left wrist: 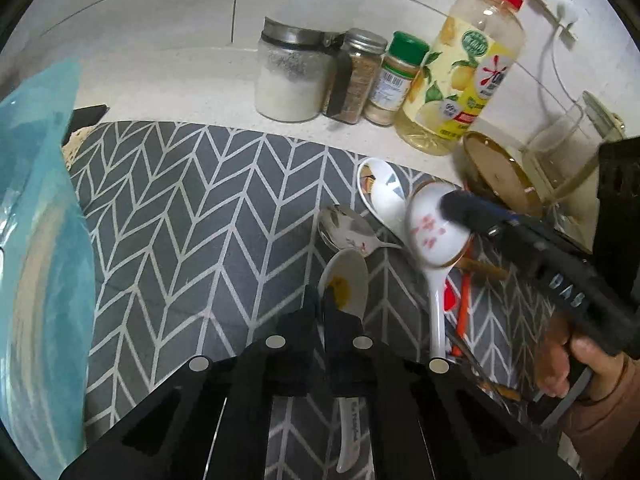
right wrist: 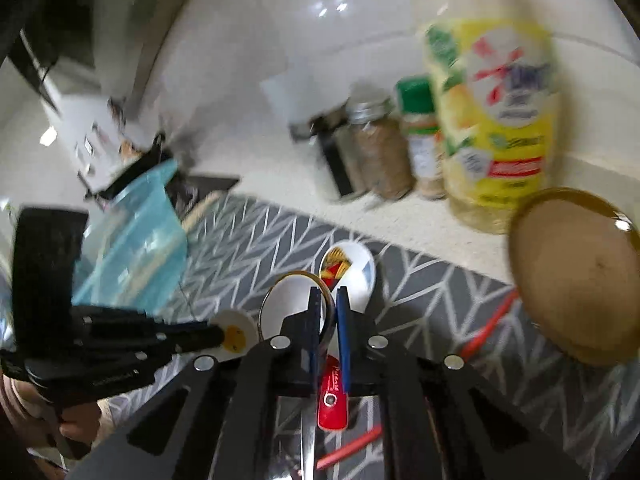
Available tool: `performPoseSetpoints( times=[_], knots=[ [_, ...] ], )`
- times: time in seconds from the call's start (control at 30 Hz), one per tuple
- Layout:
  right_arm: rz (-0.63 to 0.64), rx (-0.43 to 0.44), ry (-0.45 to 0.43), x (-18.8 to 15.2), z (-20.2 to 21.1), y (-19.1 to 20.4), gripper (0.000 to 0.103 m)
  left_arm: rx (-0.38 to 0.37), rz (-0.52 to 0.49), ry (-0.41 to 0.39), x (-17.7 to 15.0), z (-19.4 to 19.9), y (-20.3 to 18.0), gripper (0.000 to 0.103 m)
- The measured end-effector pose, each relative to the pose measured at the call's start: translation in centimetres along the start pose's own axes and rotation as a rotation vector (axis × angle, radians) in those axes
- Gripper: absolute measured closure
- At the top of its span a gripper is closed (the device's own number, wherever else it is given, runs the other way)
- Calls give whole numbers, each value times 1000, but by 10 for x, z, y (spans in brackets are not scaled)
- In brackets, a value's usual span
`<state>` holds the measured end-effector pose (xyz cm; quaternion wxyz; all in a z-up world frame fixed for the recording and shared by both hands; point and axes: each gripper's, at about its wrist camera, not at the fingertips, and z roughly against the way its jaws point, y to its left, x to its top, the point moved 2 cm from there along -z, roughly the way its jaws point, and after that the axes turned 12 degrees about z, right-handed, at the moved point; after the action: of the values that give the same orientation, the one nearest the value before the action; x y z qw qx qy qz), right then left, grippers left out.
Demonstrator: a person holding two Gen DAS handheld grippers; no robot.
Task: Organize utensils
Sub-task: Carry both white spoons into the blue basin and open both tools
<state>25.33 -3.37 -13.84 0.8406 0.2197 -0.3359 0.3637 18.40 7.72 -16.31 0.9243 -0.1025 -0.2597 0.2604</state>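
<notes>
Left wrist view showed the egg-print spoon (left wrist: 345, 280) on the patterned mat (left wrist: 180, 208), handle toward the camera, the left tool (left wrist: 320, 300) closed on its rim. Just right, the right tool (left wrist: 450, 208) gripped the gold-rimmed spoon (left wrist: 430, 236), bowl tilted up, spice jars (left wrist: 356, 76) behind

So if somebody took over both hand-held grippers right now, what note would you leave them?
Left hand-held gripper: shut on the white spoon with the yellow mark.
Right hand-held gripper: shut on the gold-rimmed spoon with pink flowers.
Two more spoons, a patterned white one and a metal one, lie on the grey chevron mat, red chopsticks beside them.
Nothing looks sorted yet; everything is left.
</notes>
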Motion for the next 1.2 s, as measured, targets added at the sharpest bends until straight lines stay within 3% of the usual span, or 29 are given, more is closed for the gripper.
performPoseSetpoints(
  times=[0.37, 0.47, 0.57, 0.73, 0.9, 1.07, 1.2],
  knots=[
    [-15, -130, -219, 43, 108, 40, 95, -163, -67, -133, 14, 124, -12, 99],
    [8, -137, -252, 72, 125, 66, 95, -206, -57, -184, 31, 173, 9, 99],
    [14, -100, -265, 99, 128, 100, 95, -171, -72, -240, 47, 210, 43, 99],
    [0, 14, -215, 119, 76, 174, 95, -32, -81, -240, 66, 223, 116, 99],
    [-54, 51, -75, 111, -7, 225, 95, 68, -70, -121, 70, 191, 191, 99],
    [-32, -27, 104, 94, -83, 261, 95, 133, -70, 22, 68, 147, 241, 99],
    [36, -116, 227, 86, -119, 274, 95, 149, -69, 102, 71, 118, 248, 98]
  ],
)
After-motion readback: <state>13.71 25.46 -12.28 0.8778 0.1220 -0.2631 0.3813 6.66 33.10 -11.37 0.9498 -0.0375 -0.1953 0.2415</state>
